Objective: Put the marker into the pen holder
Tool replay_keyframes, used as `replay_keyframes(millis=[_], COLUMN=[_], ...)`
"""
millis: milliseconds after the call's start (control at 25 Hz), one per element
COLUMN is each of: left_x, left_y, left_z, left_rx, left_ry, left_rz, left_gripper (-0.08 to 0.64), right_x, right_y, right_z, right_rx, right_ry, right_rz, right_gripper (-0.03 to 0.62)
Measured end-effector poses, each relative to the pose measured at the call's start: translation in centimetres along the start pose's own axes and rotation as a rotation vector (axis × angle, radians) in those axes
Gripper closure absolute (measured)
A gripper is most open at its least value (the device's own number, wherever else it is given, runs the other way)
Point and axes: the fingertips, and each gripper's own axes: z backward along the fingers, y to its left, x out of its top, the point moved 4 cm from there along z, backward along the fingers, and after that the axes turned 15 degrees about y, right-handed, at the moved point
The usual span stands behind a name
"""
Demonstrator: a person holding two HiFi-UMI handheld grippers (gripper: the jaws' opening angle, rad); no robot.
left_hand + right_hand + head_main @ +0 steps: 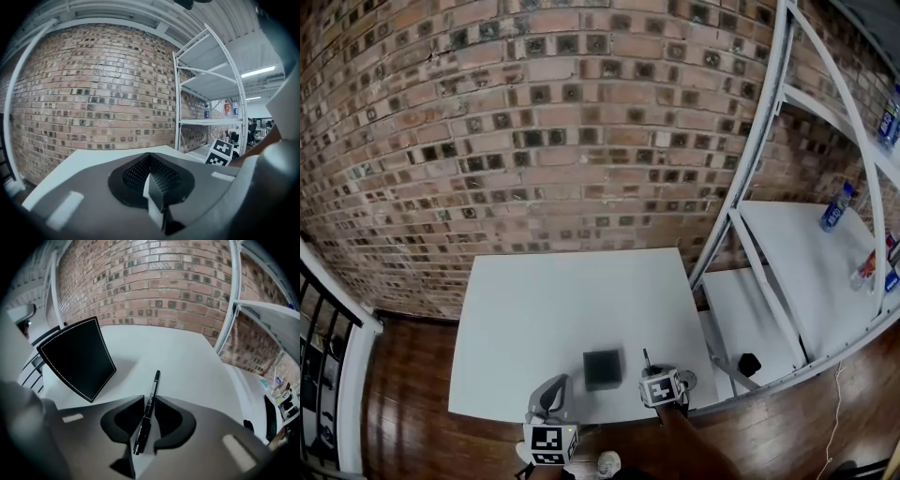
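1. We enter first the right claw [149,399]: its jaws are spread, one on each side of the marker [153,386]. The pads stand close beside the barrel, and we see no pinch on it.
2. We note its pose as tilted steeply down at the worktop [197,362], tag cube [661,386] on top. A bare forearm [698,445] runs back from it toward the near right corner.
3. We record the marker as black and slim, lying flat on the worktop along the line of the jaws. Its narrow tip reaches out past the jaw tips toward the brick wall [93,93].
4. We record the left claw [151,178] with its jaws pressed together and nothing between them. It is held about level at the near edge of the worktop and faces the brick wall.
5. We list the pen holder [77,357] as black and square with white stitching along its edges. It stands upright on the worktop between the two claws, just left of the marker and apart from it. From the head view its mouth is dark, and we cannot tell what lies inside.
6. We add a white rack [787,253] to the right of the worktop, with bottles [836,208] on a shelf.
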Motion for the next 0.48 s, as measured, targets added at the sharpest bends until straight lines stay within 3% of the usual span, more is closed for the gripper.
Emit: replay_keyframes(millis=[360,480], left_x=[0.3,0.3], left_y=[-0.1,0.0], left_z=[0.0,0.2], left_rx=[-0.007,-0.005], left_ry=[-0.005,-0.010], left_rz=[-0.011,-0.012], left_gripper=[0.546,0.548], right_x=[-0.9,-0.7], right_y=[-0.5,-0.3], right_z=[0.2,1.9], right_rx=[-0.011,-0.032], right_ry=[0.035,0.005], right_rz=[-0.044,-0.063], right_gripper=[0.548,0.548])
